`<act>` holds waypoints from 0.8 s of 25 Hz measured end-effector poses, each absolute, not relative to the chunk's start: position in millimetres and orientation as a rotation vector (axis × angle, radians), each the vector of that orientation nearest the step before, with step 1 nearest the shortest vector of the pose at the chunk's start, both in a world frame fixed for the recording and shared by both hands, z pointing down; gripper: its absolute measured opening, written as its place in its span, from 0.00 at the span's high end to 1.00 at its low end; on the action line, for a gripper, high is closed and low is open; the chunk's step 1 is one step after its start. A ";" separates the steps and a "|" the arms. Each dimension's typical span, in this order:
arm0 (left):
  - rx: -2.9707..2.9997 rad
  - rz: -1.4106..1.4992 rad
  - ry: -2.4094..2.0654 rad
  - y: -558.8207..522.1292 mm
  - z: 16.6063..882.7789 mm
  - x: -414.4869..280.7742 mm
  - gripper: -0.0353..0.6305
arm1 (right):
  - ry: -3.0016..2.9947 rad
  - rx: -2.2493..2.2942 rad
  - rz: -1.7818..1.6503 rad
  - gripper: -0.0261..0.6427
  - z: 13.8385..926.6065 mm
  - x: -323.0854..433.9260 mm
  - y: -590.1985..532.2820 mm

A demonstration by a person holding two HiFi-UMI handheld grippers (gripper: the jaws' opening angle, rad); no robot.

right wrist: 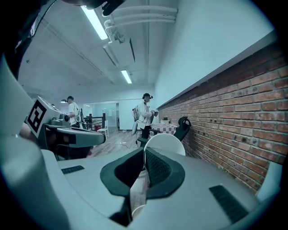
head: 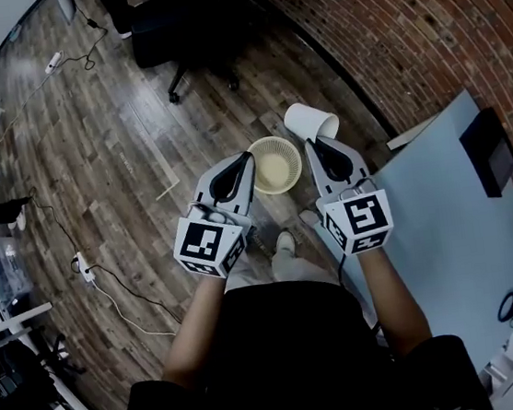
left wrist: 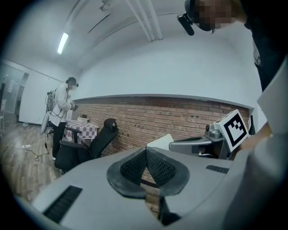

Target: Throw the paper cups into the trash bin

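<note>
A white paper cup (head: pixel 311 120) lies on its side in my right gripper (head: pixel 318 144), just past the far right rim of the round cream trash bin (head: pixel 276 164) on the wooden floor. In the right gripper view the jaws are shut on the cup's wall, and its round base (right wrist: pixel 165 143) shows beyond the pads. My left gripper (head: pixel 244 160) hovers over the bin's left rim. Its pads (left wrist: pixel 157 167) meet with nothing between them. The right gripper's marker cube (left wrist: pixel 235 128) shows beside it.
A black office chair (head: pixel 189 31) stands farther out on the floor. The brick wall (head: pixel 402 33) runs along the right. A light blue table (head: pixel 444 223) with a black box (head: pixel 488 150) is at my right. Cables and a power strip (head: pixel 83 265) lie at the left.
</note>
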State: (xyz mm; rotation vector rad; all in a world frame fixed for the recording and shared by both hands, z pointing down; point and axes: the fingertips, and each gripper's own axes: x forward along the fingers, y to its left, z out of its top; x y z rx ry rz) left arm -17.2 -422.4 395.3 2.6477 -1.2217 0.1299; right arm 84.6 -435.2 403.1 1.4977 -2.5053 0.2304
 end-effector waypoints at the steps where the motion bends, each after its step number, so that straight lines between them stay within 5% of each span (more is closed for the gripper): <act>1: 2.651 0.139 -1.203 -425.1 397.8 -18.3 0.93 | -2.496 1.506 0.237 0.94 405.8 83.2 -437.8; 20: 2.646 0.263 -0.815 -510.6 467.3 -62.0 0.93 | -2.205 1.714 0.439 0.94 478.4 34.5 -495.2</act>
